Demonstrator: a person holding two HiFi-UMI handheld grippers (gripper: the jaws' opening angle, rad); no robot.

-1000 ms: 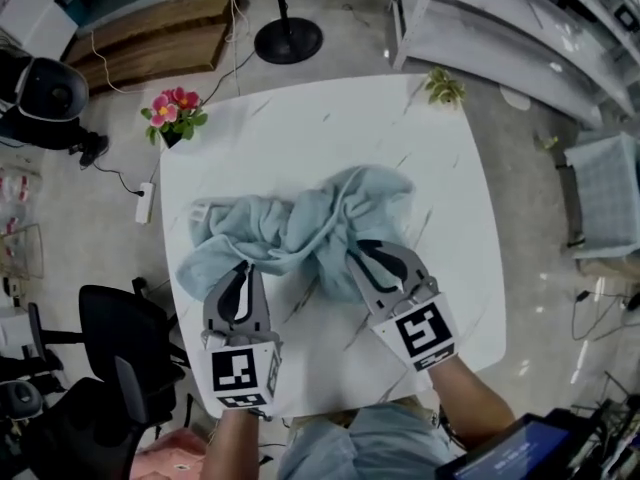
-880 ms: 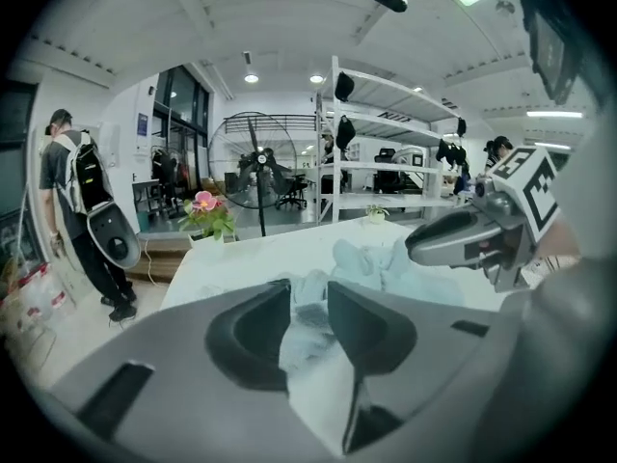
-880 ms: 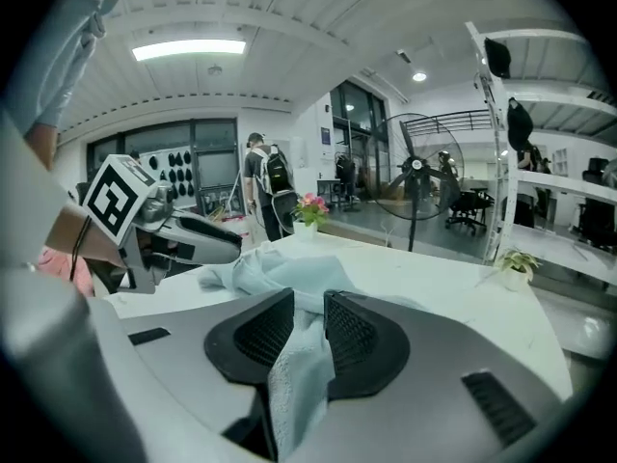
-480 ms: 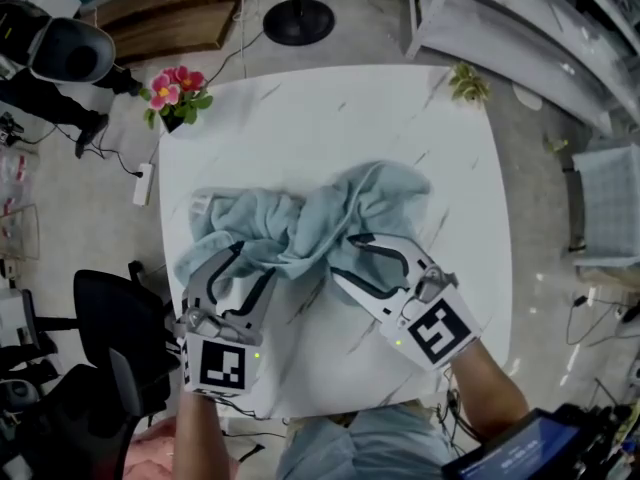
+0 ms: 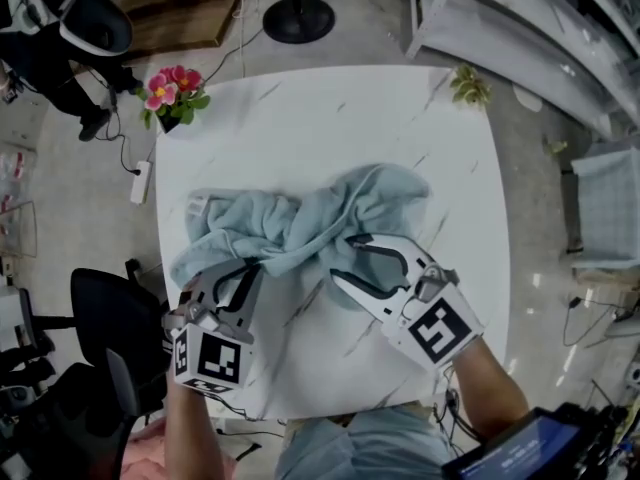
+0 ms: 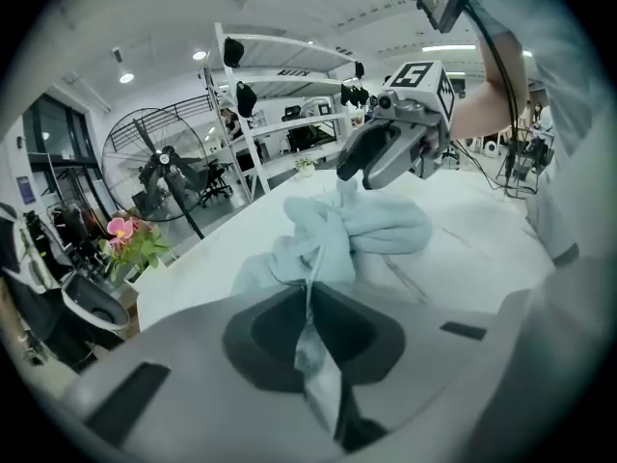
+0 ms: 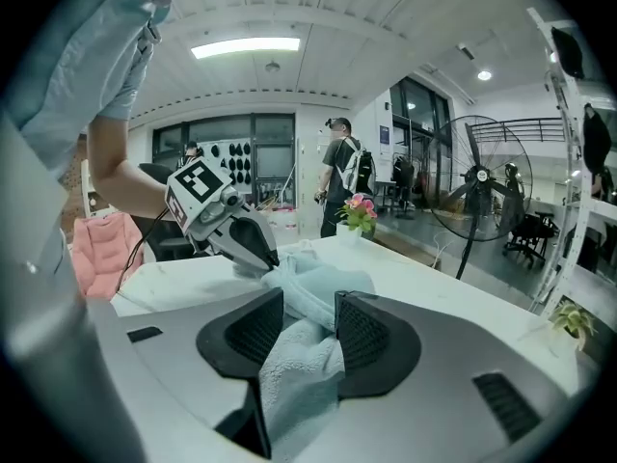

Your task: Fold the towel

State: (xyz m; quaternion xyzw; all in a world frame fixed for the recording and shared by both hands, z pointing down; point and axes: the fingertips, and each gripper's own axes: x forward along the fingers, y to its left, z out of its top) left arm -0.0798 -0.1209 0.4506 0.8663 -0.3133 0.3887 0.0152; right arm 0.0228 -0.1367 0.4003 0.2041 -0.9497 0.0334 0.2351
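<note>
chair (image 5: 112, 318): 1, black office type, on the floor left of the table, apart from it.
power strip (image 5: 140, 181): 1, white, on the floor just beside the table's left edge, w/ a cable.
flowers (image 5: 172, 90): 1 bunch, pink w/ green leaves, at the table's far-left corner, well apart from the towel.
fan (image 6: 154, 172): 1, big round cage on a pole, in the left gripper view, off beyond the table.
left gripper (image 5: 254, 267): 1 of 2, at the towel's near-left edge. Jaws just been closing and are now pressed together, pinching a thin strip of towel edge. Marker cube faces the head cam.
table (image 5: 330, 118): 1, white marble-look top. Far half is bare.
towel (image 5: 290, 223): 1, light blue, bunched and twisted in the mid-table, running left to right between both grippers. Not flat, no clean fold visible.
stand (image 5: 300, 18): 1 round black base w/ pole, on the floor past the table's far edge.
right gripper (image 5: 343, 258): 2 of 2, at the towel's near-right part. Jaws just been opening and now stand spread, w/ a thick lump of towel lying between them.
person (image 7: 342, 177): 1, standing w/ a backpack behind the flowers, seen in the right gripper view.
plant (image 5: 468, 83): 1 small green sprig at the table's far-right corner, well apart from the towel.
rack (image 5: 500, 28): 1 white shelf unit, on the floor far right.
</note>
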